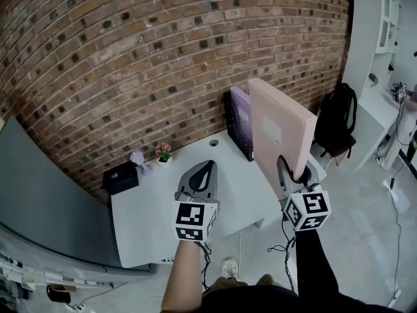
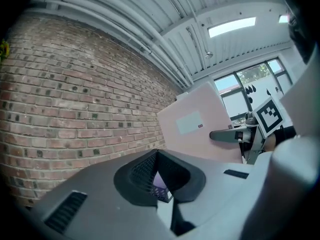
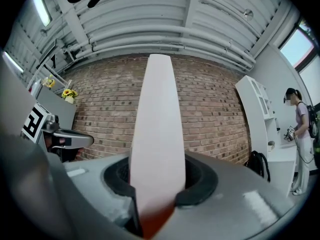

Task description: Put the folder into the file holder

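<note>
Two hand-held grippers were in view, but only one was working. The right hand-held gripper (image 1: 293,172) was clamped on the bottom edge of the pink folder (image 1: 281,126), which stood upright in the air over the right end of the worktop (image 1: 150,227), close beside the file holder (image 1: 246,150) but not in it. The left hand-held gripper (image 1: 208,164) hovered over the worktop with its jaws together on nothing, well short of the holder. Most of the risk seemed to lie in that low, one-sided grip: so tall a folder, held only at its foot, could swing or slip in the grip as it was tilted in. The holder already carried a purple folder (image 1: 240,109), so the pink one might catch on it or on the mesh rim. With nothing steadying the holder, a push could shove it back or tip it.
</note>
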A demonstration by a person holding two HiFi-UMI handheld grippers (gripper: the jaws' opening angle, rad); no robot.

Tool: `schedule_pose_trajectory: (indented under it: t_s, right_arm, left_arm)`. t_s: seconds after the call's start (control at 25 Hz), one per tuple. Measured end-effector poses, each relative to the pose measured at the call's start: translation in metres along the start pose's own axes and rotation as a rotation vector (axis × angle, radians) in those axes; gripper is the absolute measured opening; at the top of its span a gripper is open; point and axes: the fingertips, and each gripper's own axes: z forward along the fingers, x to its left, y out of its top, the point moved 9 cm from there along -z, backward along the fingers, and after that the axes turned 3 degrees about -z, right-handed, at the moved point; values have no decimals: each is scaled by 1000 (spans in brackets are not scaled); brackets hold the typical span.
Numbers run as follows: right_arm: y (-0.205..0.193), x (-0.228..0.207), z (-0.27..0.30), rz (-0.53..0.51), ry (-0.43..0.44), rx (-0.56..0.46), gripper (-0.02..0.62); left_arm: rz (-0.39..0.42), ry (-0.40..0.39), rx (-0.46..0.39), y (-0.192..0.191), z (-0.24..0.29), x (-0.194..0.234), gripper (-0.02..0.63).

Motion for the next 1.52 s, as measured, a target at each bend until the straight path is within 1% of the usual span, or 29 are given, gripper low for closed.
schedule_pose_trajectory:
  t_s: [0.24,0.36,0.6,0.72,0.84,0.96,1.04,1.28,1.52]
  right_arm:
    - [-1,13,46,9,-47,-10,147]
    - [-4,20,65,26,-48,-8,147]
    - [-10,28,92,4,-47,-15,146]
    - [-11,29,101,-21,-46,-11,146]
    - [-13,26,109,-30,-72,-5,146]
    - [-18,23,118,-45,-90,-5,146]
    - [-21,20,128,-53,-83,-1,146]
    - [-31,1,168,-75,-45,12,146]
    - [-34,-18,209,-86,-7,17,146]
  left_arm:
    - [-4,-55,-21,0,35,45,8]
    - [-13,-75,-23,-2,49,63,8]
    - [-20,-108,-30,-6,69,83,8]
    - [-29,-106,-31,-9,74,90,8]
    - [-35,-99,-24,-12,80,95,8]
    - [-31,-111,-16,-18,87,96,8]
    - [-34,-114,-10,-22,93,97,8]
    - [-31,-93,-16,-26,123,100,8]
    - [-47,-63,5,-30,158,107,8]
